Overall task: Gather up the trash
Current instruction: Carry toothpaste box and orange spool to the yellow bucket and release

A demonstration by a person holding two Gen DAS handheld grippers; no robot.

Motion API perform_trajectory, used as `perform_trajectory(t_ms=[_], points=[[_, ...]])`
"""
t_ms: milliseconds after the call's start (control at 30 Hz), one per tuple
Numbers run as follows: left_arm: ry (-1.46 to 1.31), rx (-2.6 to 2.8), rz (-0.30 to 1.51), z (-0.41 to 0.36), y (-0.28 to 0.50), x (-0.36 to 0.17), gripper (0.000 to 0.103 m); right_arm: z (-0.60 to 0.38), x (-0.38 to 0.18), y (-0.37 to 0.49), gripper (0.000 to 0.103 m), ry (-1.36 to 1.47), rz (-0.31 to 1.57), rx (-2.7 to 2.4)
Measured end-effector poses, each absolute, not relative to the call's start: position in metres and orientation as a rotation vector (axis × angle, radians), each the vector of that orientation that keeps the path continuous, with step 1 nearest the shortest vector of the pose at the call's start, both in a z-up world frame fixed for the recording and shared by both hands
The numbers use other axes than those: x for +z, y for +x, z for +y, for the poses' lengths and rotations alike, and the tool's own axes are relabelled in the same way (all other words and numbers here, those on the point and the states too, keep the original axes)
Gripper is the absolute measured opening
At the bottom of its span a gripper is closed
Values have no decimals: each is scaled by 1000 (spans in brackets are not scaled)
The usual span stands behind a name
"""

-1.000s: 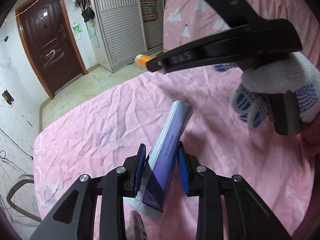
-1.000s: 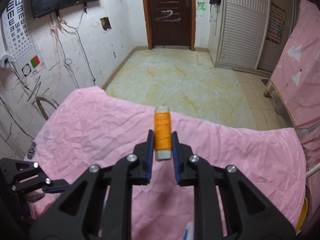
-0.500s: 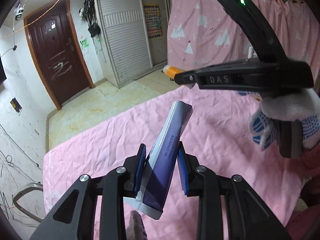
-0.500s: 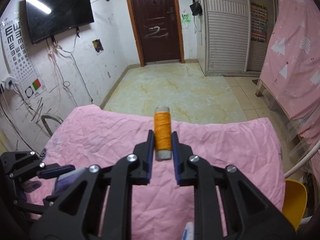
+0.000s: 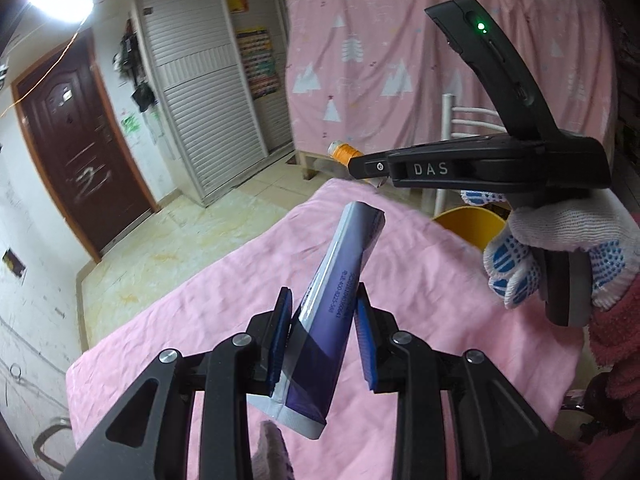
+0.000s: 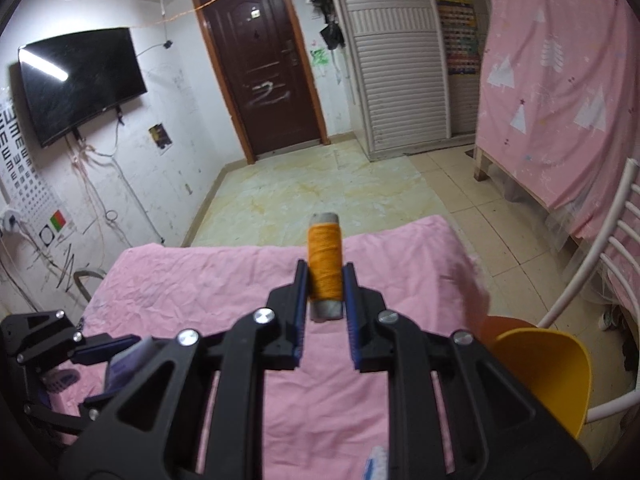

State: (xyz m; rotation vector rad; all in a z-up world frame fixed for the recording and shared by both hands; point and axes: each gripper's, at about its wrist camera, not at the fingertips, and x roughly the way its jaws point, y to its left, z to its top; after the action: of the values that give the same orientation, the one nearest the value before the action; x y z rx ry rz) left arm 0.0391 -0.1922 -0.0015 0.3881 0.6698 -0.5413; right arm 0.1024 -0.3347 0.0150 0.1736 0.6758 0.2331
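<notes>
From my left gripper [image 5: 323, 332] I look down on a table draped in a wrinkled pink cloth [image 5: 224, 292], and the blue pads are clamped on a purple-and-silver tube [image 5: 328, 312] that tilts up and away, its crimped end sticking out below the jaws. My right gripper [image 6: 325, 292] is clenched on a spool of orange thread [image 6: 324, 264], held upright between the pads with its grey ends showing above and below. In the left view I can see that same right gripper crossing the upper right, gripped by a white knit glove with blue dots [image 5: 560, 248] and a dark pink sleeve [image 5: 616, 336] behind it. Just beyond the cloth's right edge sits a yellow bin [image 6: 548, 372], its rim open toward me, beside a white metal chair frame [image 6: 596, 256]. The floor [image 6: 312, 196] past the table is pale, marbled tile. A dark brown door [image 6: 260, 80] with white scrawl stands in the far wall, a black television [image 6: 80, 80] hangs on the scuffed white wall to its left with an eye chart [image 6: 20, 168] below, and a white slatted wardrobe [image 6: 396, 72] stands to its right. A pink curtain printed with white trees [image 6: 560, 92] closes off the right side.
</notes>
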Motion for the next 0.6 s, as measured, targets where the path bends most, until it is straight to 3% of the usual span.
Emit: perform_trajectory(t_ms=[600], points=[[450,-694,656,-320,33,-11,21,-479,-10,65,16,321,644,50]])
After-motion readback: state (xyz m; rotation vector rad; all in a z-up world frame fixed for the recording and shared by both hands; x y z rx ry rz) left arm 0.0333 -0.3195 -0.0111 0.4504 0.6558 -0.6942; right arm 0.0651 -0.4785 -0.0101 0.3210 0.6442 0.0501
